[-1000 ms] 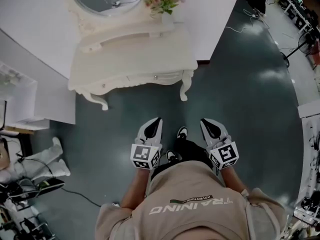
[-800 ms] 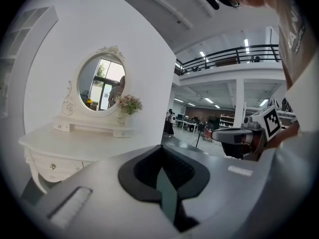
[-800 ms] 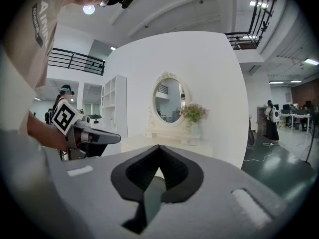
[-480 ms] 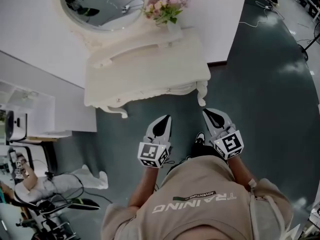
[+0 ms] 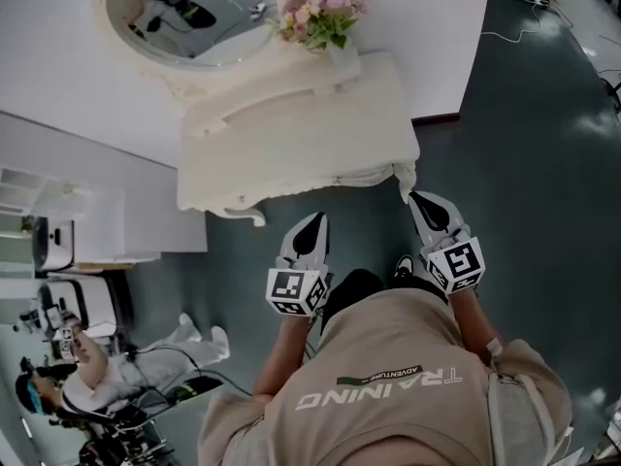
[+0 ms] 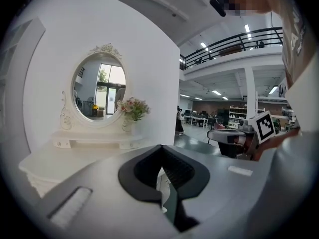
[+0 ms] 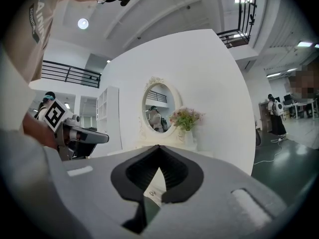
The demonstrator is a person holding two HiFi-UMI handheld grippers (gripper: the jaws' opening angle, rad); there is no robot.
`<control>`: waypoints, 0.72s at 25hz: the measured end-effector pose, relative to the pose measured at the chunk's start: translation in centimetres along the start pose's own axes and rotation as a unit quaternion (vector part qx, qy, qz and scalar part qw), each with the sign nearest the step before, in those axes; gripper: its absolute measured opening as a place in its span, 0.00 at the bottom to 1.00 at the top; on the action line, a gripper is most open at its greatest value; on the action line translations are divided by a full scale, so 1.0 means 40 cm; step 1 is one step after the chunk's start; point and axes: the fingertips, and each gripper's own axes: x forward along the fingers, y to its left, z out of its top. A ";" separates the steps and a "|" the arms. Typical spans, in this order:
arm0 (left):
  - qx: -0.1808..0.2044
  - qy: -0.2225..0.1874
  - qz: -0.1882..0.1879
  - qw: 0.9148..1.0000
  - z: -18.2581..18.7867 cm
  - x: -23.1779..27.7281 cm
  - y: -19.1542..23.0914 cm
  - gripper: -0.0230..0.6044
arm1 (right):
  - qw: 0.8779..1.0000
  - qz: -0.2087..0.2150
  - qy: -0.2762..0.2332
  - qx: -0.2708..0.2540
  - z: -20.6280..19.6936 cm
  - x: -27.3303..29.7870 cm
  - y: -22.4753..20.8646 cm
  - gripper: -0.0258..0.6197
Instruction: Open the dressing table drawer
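The white dressing table [image 5: 301, 129] stands against a white wall panel, with an oval mirror [image 5: 179, 13] and a vase of flowers [image 5: 315, 16] at its back. Its drawer front [image 5: 315, 184] runs along the near edge, seen almost from above. My left gripper [image 5: 314, 221] is shut and empty, just short of that edge. My right gripper [image 5: 421, 200] is also shut and empty, beside the table's right front leg [image 5: 406, 178]. In the left gripper view the left gripper [image 6: 160, 147] points at the table top [image 6: 75, 156]. In the right gripper view the right gripper [image 7: 158, 147] faces the mirror [image 7: 157, 106].
A white shelf unit [image 5: 68, 226] stands left of the table. A person in pale clothes [image 5: 107, 372] is low on the floor at the lower left, among black stands. Cables [image 5: 529, 22] trail over the dark floor at the upper right.
Both grippers have travelled forward to the table, and the table has shifted right and nearer in the head view. The right gripper now sits by the right front leg. Both stay shut.
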 end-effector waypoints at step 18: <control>-0.032 0.006 0.006 0.999 -0.009 0.122 0.144 0.07 | 0.998 0.025 0.063 -0.018 -0.042 0.160 -0.008 0.04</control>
